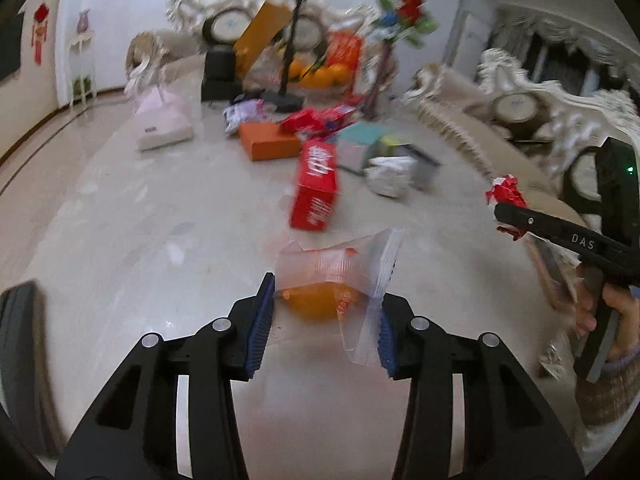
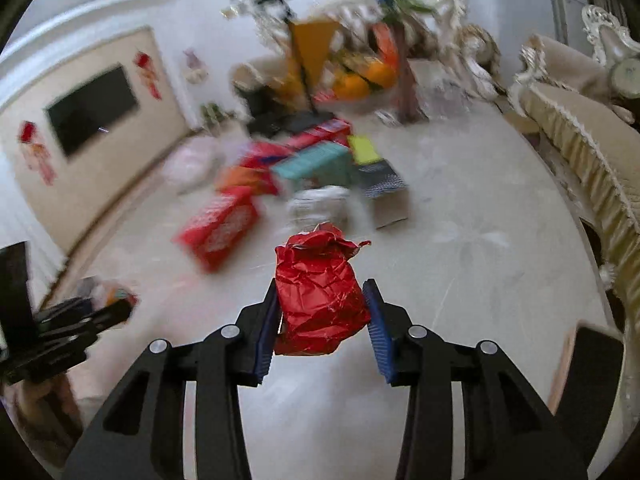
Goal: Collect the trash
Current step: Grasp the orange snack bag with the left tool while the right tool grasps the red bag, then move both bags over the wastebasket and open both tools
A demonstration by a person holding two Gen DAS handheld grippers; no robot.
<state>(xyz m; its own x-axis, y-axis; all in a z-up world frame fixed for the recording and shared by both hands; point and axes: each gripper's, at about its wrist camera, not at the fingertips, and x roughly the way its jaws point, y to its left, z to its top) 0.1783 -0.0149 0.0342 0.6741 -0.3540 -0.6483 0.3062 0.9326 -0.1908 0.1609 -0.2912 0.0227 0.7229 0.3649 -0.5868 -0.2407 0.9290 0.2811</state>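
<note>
Pale floor (image 2: 460, 264), two grippers — two wrappers

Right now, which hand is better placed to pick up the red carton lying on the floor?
Neither: both are full. The left gripper holds a clear wrapper, and the right gripper holds crumpled red foil. The red carton lies ahead of both, slightly nearer the left.

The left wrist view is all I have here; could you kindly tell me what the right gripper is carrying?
Observer: The right gripper is shut on a crumpled red foil wrapper.
Operator: Thank you. Is the wrapper touching the floor?
Observer: No, it hangs clear above the pale floor.
Operator: And what lies straight ahead of it?
Observer: A red carton on its side, left of centre, with a teal box behind it.
</note>
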